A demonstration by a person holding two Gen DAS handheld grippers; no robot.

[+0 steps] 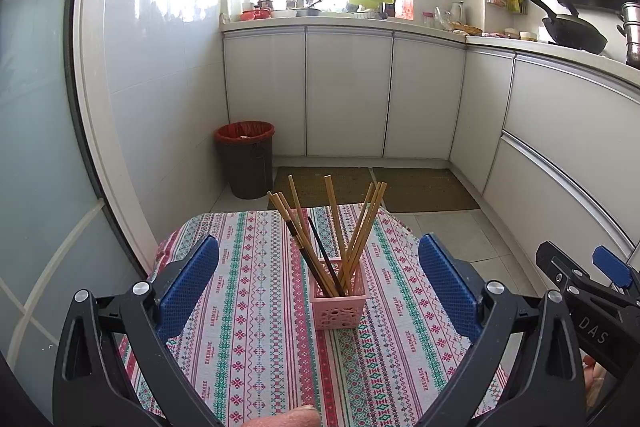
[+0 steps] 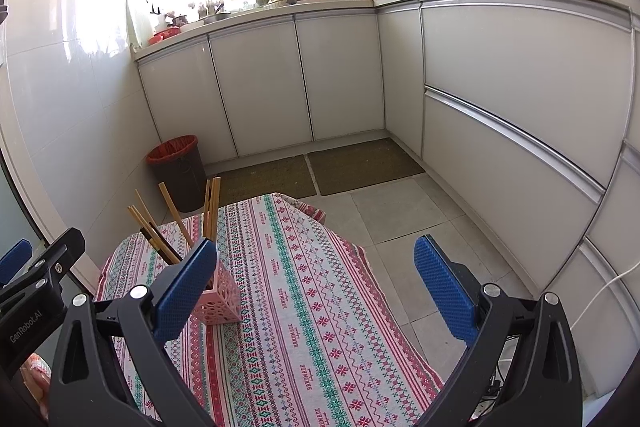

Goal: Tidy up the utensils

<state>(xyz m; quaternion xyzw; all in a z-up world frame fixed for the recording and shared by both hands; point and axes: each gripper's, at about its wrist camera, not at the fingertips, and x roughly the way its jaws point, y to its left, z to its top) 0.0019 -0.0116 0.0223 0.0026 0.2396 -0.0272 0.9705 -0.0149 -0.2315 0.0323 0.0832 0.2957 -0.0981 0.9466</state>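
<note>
A pink lattice holder point(image 1: 338, 303) stands upright on the patterned tablecloth point(image 1: 256, 307), in the left wrist view. Several wooden chopsticks point(image 1: 360, 227) and dark-tipped ones point(image 1: 322, 253) lean out of it. My left gripper point(image 1: 320, 279) is open and empty, its blue pads either side of the holder, short of it. In the right wrist view the holder point(image 2: 222, 299) sits at the left, partly behind my left pad, with chopsticks point(image 2: 176, 215) sticking up. My right gripper point(image 2: 316, 287) is open and empty above the cloth point(image 2: 320, 307), right of the holder.
A dark bin with a red liner point(image 1: 246, 159) stands on the floor beyond the table. White cabinets point(image 1: 348, 91) run along the back and right. Two floor mats point(image 1: 420, 189) lie ahead. The right gripper point(image 1: 592, 283) shows at the right edge of the left wrist view.
</note>
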